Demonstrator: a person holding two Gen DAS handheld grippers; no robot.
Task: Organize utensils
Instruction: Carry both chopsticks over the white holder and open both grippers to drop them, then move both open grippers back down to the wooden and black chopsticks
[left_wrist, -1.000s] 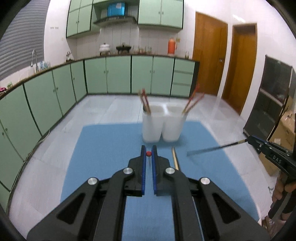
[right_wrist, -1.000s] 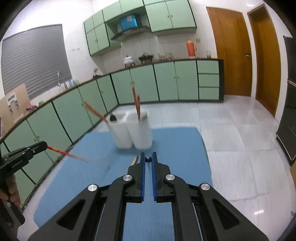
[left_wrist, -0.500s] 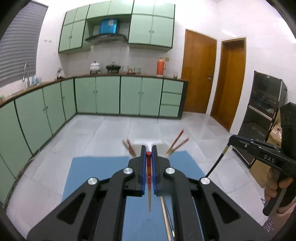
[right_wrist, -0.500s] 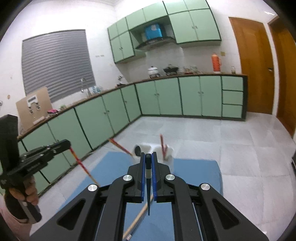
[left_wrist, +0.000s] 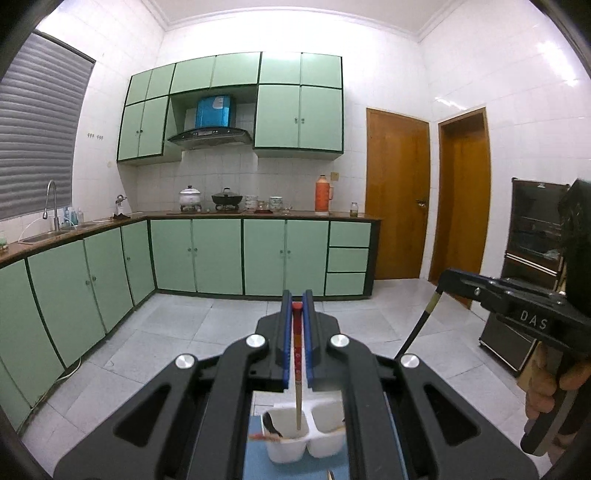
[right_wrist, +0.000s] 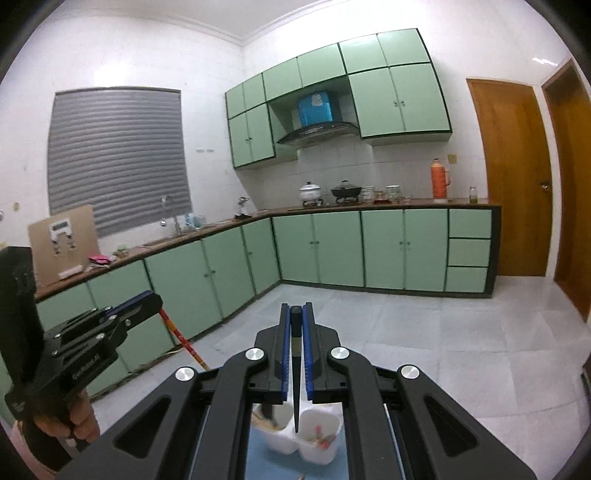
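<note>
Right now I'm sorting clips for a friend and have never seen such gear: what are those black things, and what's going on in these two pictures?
Those are hand-held grabbers, one per hand, each with two fingers and a camera looking along them. The left gripper is shut on a red-topped chopstick, hanging over the left cup of a white twin-cup holder. The right gripper is shut on a black chopstick above the same holder, over the divide between its two cups. The holder stands on a blue mat and already holds utensils.
</note>
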